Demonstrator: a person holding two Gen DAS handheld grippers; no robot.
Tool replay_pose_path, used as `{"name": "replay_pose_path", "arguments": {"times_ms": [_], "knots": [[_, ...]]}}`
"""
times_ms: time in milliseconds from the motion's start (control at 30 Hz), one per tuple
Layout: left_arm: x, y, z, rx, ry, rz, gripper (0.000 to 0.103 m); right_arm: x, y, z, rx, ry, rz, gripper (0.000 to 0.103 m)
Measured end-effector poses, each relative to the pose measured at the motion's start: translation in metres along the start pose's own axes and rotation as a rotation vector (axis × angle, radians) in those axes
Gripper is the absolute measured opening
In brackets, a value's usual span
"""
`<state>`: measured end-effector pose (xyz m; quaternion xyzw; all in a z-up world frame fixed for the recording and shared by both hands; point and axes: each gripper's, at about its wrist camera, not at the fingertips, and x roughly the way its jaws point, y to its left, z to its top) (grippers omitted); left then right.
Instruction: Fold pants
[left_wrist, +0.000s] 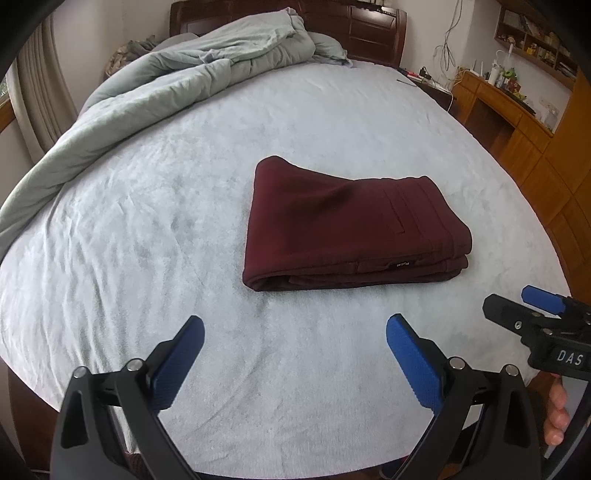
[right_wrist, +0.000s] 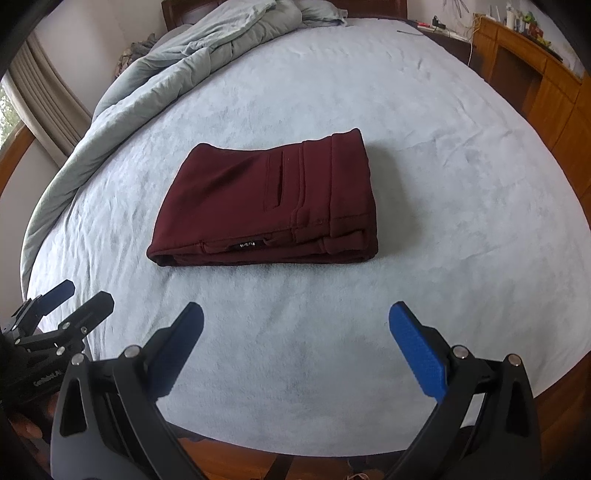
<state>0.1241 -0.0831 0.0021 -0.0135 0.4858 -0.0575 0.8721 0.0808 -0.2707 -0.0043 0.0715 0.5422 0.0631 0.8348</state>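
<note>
Ahead of both tongs, pants (left_wrist: 354, 225) lie folded on bed (left_wrist: 184, 229). My left tongs (left_wrist: 295, 332) and right tongs (right_wrist: 295, 321) gape wide, empty. Soft, thick, limp; I'd pinch the stacked near edge.

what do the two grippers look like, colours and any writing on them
Both are matte black plastic frames with silver pivot bolts and two fingers faced in ribbed blue pads. The left gripper shows small white lettering on its side, too blurred to read. The right gripper carries white letters "DAS" on its body. No cables or sleeves are visible.
</note>
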Motion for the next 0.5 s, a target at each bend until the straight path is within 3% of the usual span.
{"name": "replay_pose_path", "arguments": {"times_ms": [500], "knots": [[0.0024, 0.0006, 0.0005, -0.008, 0.018, -0.016, 0.099, 0.0052, 0.0004, -0.0033, 0.012, 0.012, 0.004, 0.1]]}}
